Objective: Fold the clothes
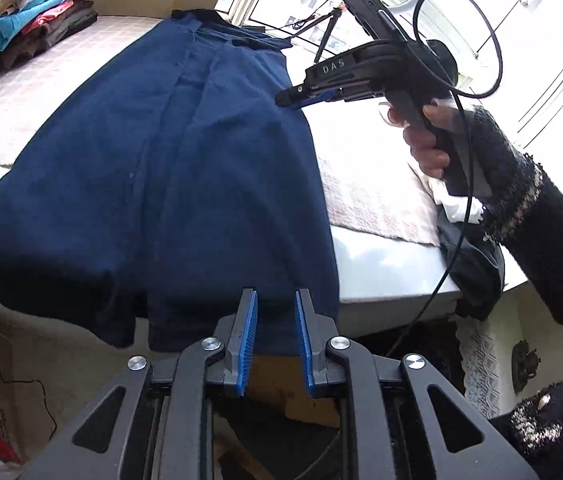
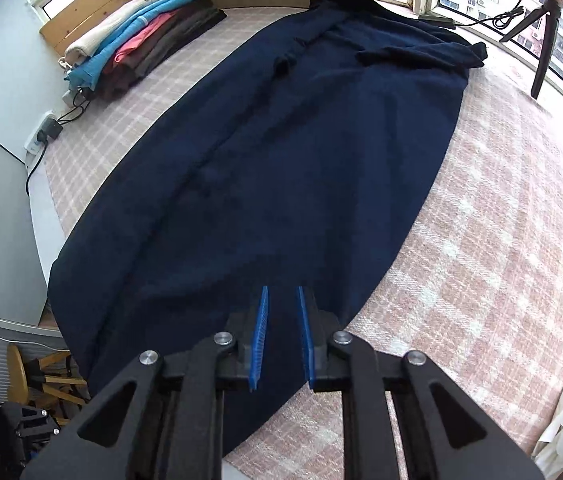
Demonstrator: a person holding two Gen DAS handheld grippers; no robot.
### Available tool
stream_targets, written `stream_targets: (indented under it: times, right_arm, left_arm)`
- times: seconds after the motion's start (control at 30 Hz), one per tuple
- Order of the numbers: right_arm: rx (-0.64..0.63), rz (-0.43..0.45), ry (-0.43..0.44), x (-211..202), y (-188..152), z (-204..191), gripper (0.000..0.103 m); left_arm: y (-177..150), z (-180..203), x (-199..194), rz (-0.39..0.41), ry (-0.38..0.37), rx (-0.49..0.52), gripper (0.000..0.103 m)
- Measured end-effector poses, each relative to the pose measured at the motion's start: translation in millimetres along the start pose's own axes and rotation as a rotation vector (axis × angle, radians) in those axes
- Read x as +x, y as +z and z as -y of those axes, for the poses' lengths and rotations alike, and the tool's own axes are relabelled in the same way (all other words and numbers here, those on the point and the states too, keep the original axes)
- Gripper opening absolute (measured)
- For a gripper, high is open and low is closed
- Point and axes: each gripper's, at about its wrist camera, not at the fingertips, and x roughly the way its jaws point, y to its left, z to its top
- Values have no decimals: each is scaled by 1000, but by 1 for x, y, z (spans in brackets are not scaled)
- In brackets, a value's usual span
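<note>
You are hovering both grippers over the navy garment [image 2: 265,152], which is lying lengthwise on the worktop [image 2: 481,240] with its near hem hanging over the edge. Left gripper [image 1: 276,300] and right gripper [image 2: 282,296] fingers are standing slightly apart, pinching nothing. The overhanging hem may be dragging the cloth off if you lift unevenly.

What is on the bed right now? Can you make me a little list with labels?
garment: navy garment spread long on the checked bed cover, near end hanging over the edge
pile: folded clothes stack at the far corner
left gripper: open, nothing between the pads
right gripper: open, over the garment's near end
window side: tripod
</note>
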Motion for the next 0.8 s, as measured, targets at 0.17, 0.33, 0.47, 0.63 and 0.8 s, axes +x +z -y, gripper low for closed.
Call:
stream_targets:
  times: [0.17,0.33,0.47,0.63,0.8]
  right_arm:
    - [-35,-80,-65,13,-16,-7,20]
    - [78,-17,-14,-53,-18,26,20]
    - [151,146,-35,-119,23,58,20]
    - [184,252,-82,-141,116,104,21]
    - [277,227,-81,-84,189,166,36]
  left_arm:
    - [-3,-3,14,-97,-19,59,18]
    - [8,-5,-28,-110,-41,91,18]
    - [68,2,-75,-20,-33,185,23]
    - [182,16,-77,68,67,338,25]
    - [286,25,-4,53,98,387,30]
